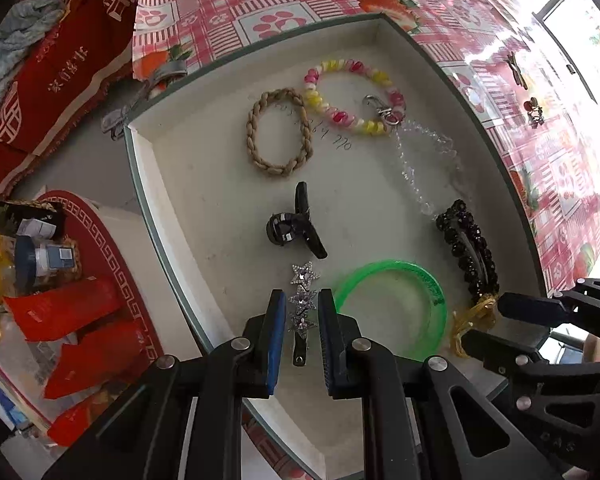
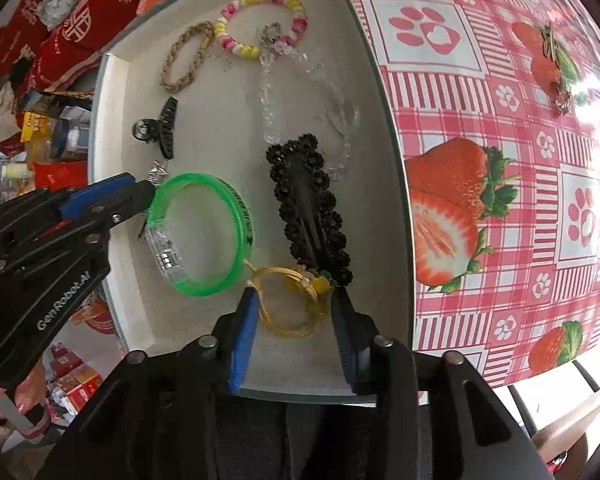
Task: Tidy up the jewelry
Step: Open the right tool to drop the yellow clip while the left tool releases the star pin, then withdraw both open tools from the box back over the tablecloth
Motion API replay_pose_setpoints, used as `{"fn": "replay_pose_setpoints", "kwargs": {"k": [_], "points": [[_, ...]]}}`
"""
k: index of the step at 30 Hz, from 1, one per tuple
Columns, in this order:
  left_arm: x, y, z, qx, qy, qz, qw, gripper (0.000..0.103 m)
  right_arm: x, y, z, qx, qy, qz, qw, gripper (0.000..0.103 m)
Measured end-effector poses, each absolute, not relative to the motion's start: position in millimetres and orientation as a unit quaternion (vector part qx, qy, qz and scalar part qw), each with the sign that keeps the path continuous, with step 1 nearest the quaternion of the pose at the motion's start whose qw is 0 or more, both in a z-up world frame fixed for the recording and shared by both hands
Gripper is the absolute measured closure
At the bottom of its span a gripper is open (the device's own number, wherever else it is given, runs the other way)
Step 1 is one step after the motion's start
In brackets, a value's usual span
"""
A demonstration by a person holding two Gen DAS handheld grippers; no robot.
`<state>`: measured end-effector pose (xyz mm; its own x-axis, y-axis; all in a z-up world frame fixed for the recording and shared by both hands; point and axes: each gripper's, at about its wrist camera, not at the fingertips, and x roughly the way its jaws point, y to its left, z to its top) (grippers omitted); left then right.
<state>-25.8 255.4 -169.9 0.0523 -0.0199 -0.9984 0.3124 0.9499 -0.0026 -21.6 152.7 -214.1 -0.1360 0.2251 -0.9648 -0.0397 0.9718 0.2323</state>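
Left gripper point(image 1: 298, 316) nearest the lens, jaws apart, one blue pad on each side of the star clip point(image 1: 303, 300). The clip lies flat on the tray floor, rhinestone stars up, its dark spring tail pointing back toward the camera. Whether the pads touch it yet cannot be told; a slim gap seems to show on both sides.

Right gripper point(image 2: 294, 304), jaws also apart, straddles the yellow wire bracelet point(image 2: 288, 300) near the tray's front edge. The bracelet's charm end lies against the foot of the black beaded clip point(image 2: 310, 208).

Judgement: both are at the placing or picking stage inside the tray point(image 1: 172, 184). To do it well:
- close on the star clip across its narrow metal body, not the stones; the stars look likely to slip or twist
- keep the right pads low and square, since thin wire loops can spring out of a slanted grip
- lift the bracelet straight away from the black clip, or it may drag it.

Just beside the star clip: green bangle point(image 1: 396, 308), near enough for the left gripper's right pad to nudge. Further in: black claw clip point(image 1: 296, 228), tan braided band point(image 1: 278, 132), pink-yellow bead bracelet point(image 1: 354, 96) hooked to a clear crystal strand point(image 1: 424, 168). Loose pieces lie on the strawberry tablecloth point(image 2: 500, 160) outside.
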Motion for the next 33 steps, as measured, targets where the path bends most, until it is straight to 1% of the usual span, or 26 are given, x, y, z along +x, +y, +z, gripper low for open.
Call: {"fn": "replay_pose_setpoints", "kwargs": {"k": [8, 9, 10, 11, 12, 14, 18, 20, 21, 23, 25, 33], "points": [[-26.1, 252.1, -159.2, 0.108, 0.680, -0.113, 0.716, 0.080, -18.7, 143.1, -185.8, 0.080, 0.727, 0.114, 0.673, 0.048], [-26.1, 252.0, -158.1, 0.108, 0.680, -0.113, 0.717, 0.077, -18.2, 141.0, -181.4, 0.083, 0.723, 0.114, 0.676, 0.047], [-25.5, 251.5, -156.8, 0.108, 0.679, -0.112, 0.717, 0.049, -18.2, 138.5, -177.4, 0.086, 0.720, 0.114, 0.679, 0.046], [-25.6, 251.7, -153.6, 0.106, 0.676, -0.107, 0.721, 0.028, -19.2, 136.4, -173.4, 0.088, 0.718, 0.115, 0.681, 0.045], [-25.8, 252.4, -148.6, 0.105, 0.669, -0.099, 0.729, 0.000, -20.0, 134.3, -170.1, 0.090, 0.716, 0.115, 0.683, 0.043], [-27.3, 251.3, -137.8, 0.107, 0.654, -0.095, 0.743, 0.000, -21.0, 129.1, -161.9, 0.096, 0.710, 0.112, 0.689, 0.041], [-26.5, 244.7, -129.9, 0.109, 0.650, -0.100, 0.745, 0.000, -23.8, 110.1, -146.5, 0.118, 0.696, 0.096, 0.702, 0.041], [-25.6, 240.2, -125.3, 0.113, 0.644, -0.101, 0.750, 0.000, -23.5, 97.0, -140.8, 0.129, 0.690, 0.077, 0.708, 0.036], [-25.6, 238.7, -123.6, 0.113, 0.642, -0.102, 0.752, 0.000, -23.1, 90.0, -138.6, 0.133, 0.687, 0.069, 0.711, 0.030], [-24.2, 237.6, -118.1, 0.112, 0.635, -0.105, 0.757, 0.000, -23.7, 78.2, -134.5, 0.141, 0.681, 0.056, 0.716, 0.027], [-22.4, 234.2, -112.1, 0.112, 0.629, -0.112, 0.761, 0.000, -22.3, 67.0, -131.5, 0.146, 0.674, 0.035, 0.723, 0.021], [-4.1, 195.3, -92.1, 0.132, 0.612, -0.134, 0.768, 0.000, -22.1, 7.2, -130.9, 0.184, 0.658, -0.033, 0.729, 0.021]]}}
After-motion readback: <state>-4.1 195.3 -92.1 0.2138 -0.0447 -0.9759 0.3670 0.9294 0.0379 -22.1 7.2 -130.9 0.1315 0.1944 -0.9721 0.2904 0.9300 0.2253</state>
